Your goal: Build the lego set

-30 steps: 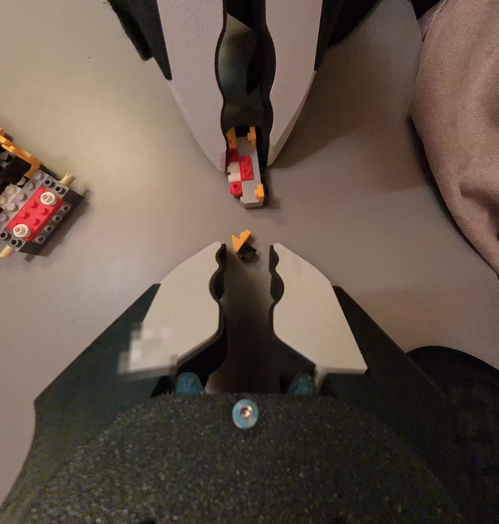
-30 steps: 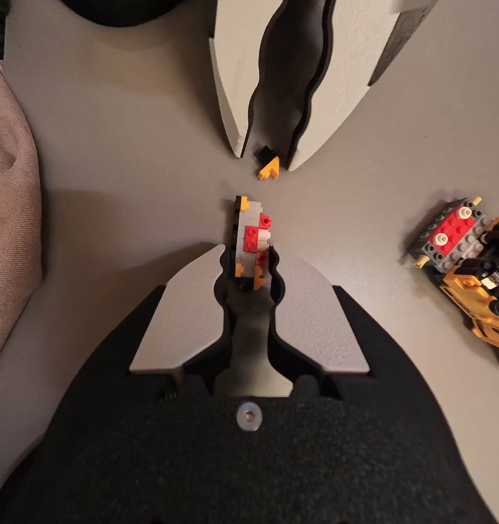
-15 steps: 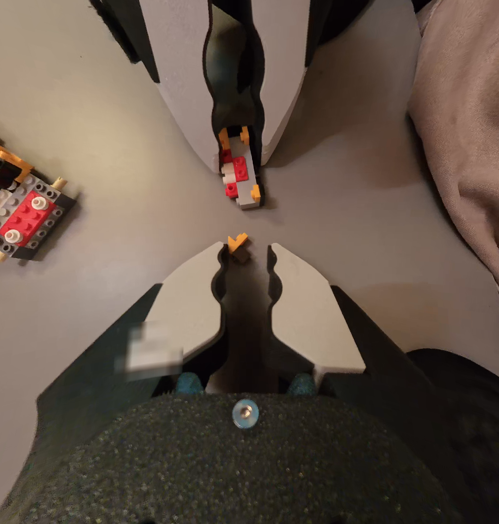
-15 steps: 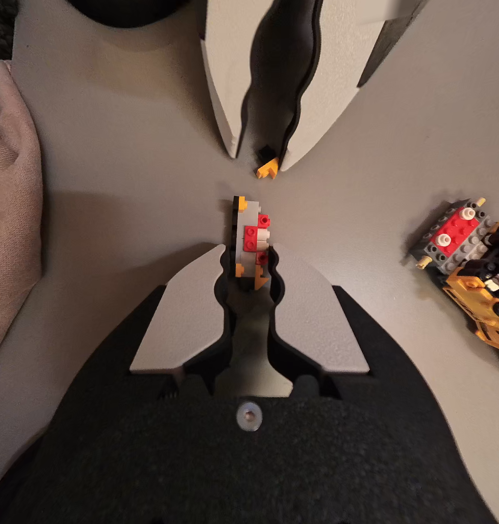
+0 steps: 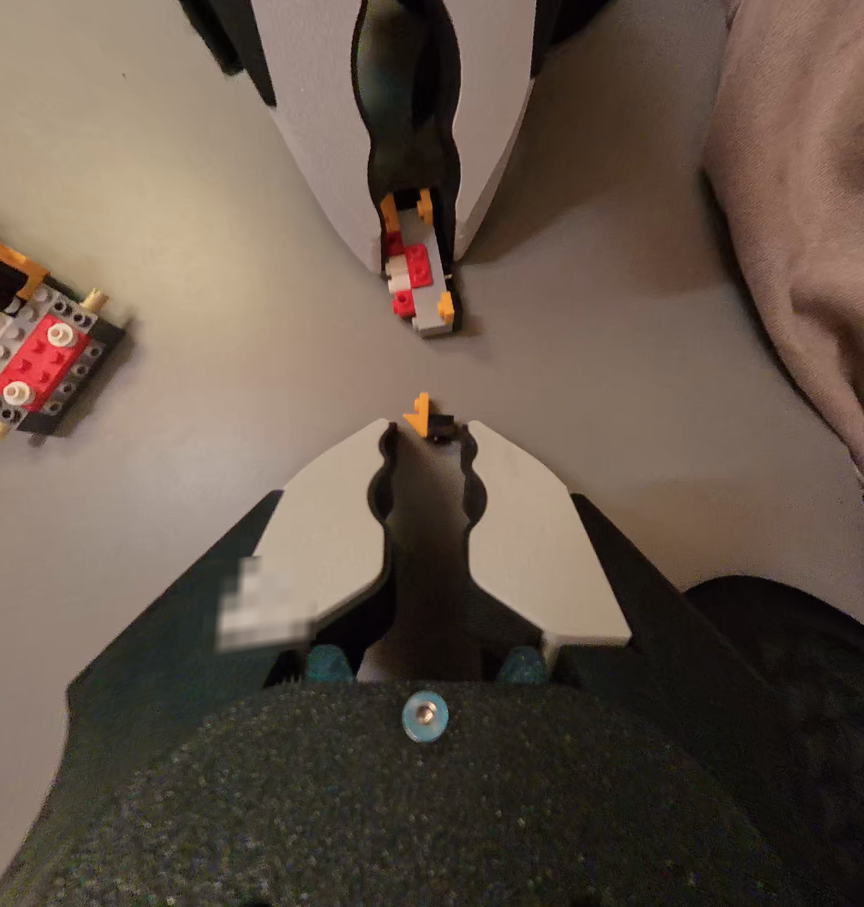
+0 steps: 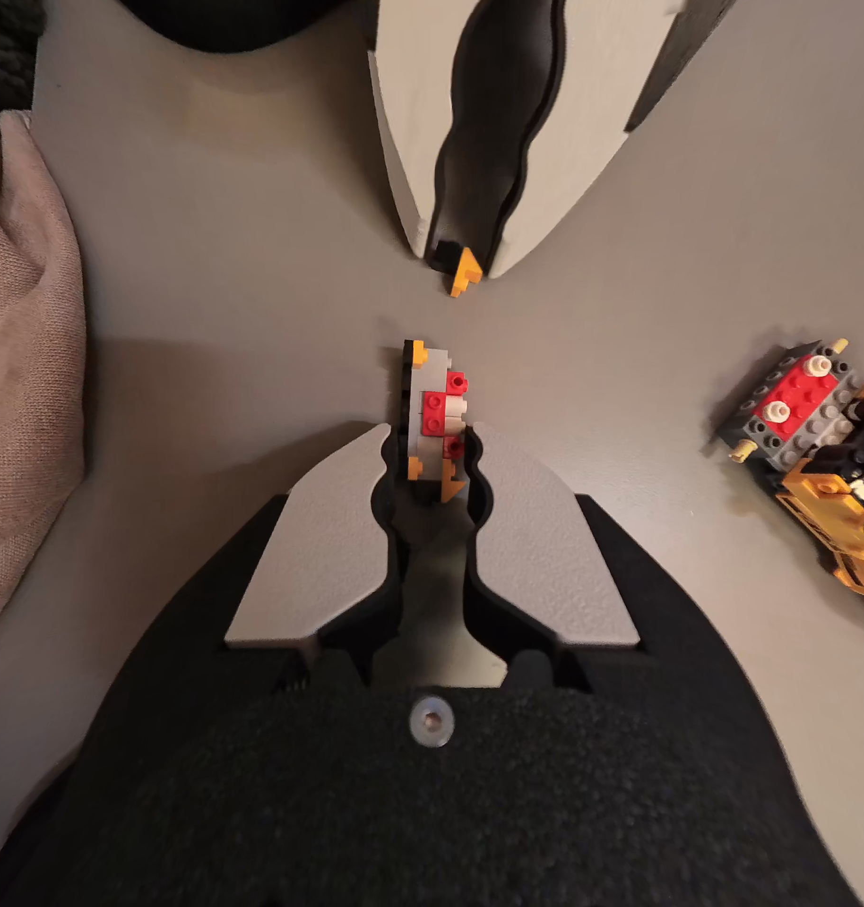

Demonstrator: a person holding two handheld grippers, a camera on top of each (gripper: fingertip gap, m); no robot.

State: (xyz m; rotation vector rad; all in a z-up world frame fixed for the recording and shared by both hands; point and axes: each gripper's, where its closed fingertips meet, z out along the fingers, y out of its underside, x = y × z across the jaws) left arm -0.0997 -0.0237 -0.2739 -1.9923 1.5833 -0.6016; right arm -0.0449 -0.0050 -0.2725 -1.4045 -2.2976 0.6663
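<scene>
My right gripper (image 6: 431, 429) is shut on a small sub-assembly (image 6: 432, 392) of grey, red, white and orange bricks, held on edge at the grey table. It also shows in the left wrist view (image 5: 422, 289), in the right gripper (image 5: 417, 265) at the top. My left gripper (image 5: 429, 428) is open, its tips on either side of a small orange-and-black piece (image 5: 427, 417) lying on the table. In the right wrist view that piece (image 6: 459, 270) sits at the tips of the left gripper (image 6: 457, 260), a short gap from the sub-assembly.
A partly built vehicle with a grey and red studded base (image 5: 32, 363) lies on the table, left in the left wrist view. In the right wrist view it lies to the right (image 6: 803, 407) with its yellow body (image 6: 837, 520). A pinkish-beige cloth (image 5: 803, 245) (image 6: 22, 392) covers the table's other side. About 7 centimeters separates my left fingertips from my right.
The small orange-and-black piece has turned and now sits further in between the left fingertips. The right gripper holds the sub-assembly in about the same place.
</scene>
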